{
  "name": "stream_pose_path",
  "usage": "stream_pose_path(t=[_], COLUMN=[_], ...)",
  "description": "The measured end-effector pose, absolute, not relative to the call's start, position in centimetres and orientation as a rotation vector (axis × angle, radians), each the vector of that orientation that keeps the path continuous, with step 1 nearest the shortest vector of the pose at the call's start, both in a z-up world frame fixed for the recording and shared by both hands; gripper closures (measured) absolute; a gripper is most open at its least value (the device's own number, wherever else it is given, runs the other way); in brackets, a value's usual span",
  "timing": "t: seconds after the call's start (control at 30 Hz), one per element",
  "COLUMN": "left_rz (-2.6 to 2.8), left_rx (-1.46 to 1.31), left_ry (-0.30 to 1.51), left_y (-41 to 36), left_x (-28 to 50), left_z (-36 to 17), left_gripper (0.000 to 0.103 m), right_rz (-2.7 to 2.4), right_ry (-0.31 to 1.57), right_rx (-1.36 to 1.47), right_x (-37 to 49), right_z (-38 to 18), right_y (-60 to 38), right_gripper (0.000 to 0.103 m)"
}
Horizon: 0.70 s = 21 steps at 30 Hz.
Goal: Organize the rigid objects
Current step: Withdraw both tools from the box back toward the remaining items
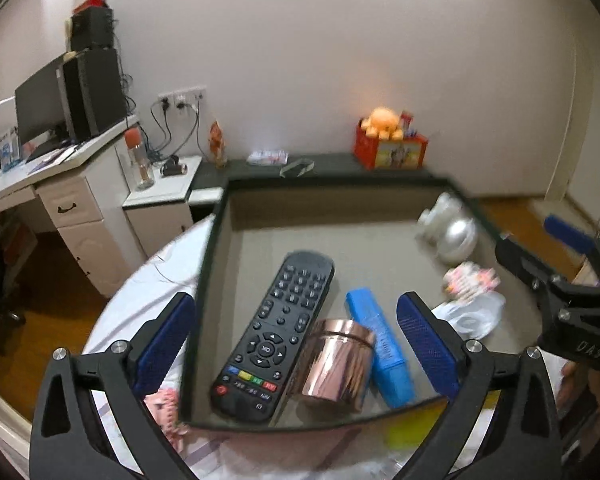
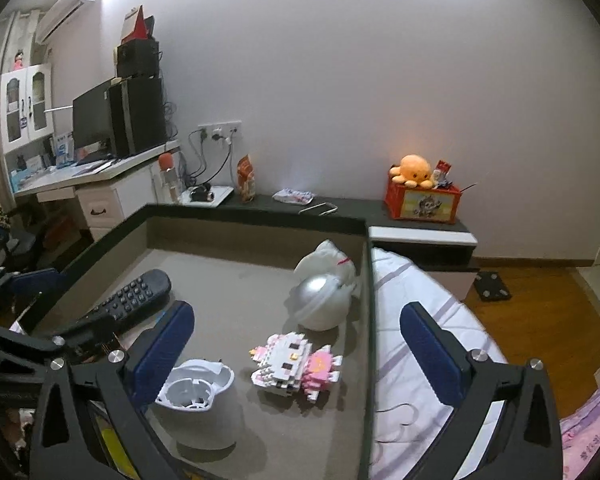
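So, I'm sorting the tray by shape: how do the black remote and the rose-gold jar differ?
The remote is long, flat and matte black with buttons; the rose-gold jar is a short, mirror-shiny cylinder. The remote lies flat, reaching further up the tray; the jar sits near the front edge, leaning slightly. Both rest side by side inside the tray, held by neither gripper.

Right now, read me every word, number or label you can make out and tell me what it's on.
"OK": centre button of the remote, printed upside down as the left wrist view sees it.
"DAS": black body of the right gripper, upside down, my best reading.
Other remote buttons: too small to read.
Blue box: print on its side too blurred.
Red crate: a picture, no readable words.
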<state>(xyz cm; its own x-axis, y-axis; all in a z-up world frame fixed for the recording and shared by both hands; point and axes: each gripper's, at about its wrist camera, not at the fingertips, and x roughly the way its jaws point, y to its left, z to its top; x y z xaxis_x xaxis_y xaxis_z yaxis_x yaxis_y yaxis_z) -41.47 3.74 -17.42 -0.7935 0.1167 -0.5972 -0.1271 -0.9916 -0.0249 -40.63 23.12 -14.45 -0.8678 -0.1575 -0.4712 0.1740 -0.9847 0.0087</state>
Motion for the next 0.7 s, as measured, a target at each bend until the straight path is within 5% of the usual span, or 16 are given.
stream_pose_path(t=[0.7], left_rz=[2.956], left_rx=[-0.819], left_ry=[-0.046], left_y=[-2.2], left_x=[-24.0], left_z=[-11.5], left_gripper=[0.0], right_rz=[-2.883], right_ry=[-0.003], right_rx=[0.538], right_x=[-24.6], right_z=[-7.2], right_y=[23.4], right_gripper=[0.0])
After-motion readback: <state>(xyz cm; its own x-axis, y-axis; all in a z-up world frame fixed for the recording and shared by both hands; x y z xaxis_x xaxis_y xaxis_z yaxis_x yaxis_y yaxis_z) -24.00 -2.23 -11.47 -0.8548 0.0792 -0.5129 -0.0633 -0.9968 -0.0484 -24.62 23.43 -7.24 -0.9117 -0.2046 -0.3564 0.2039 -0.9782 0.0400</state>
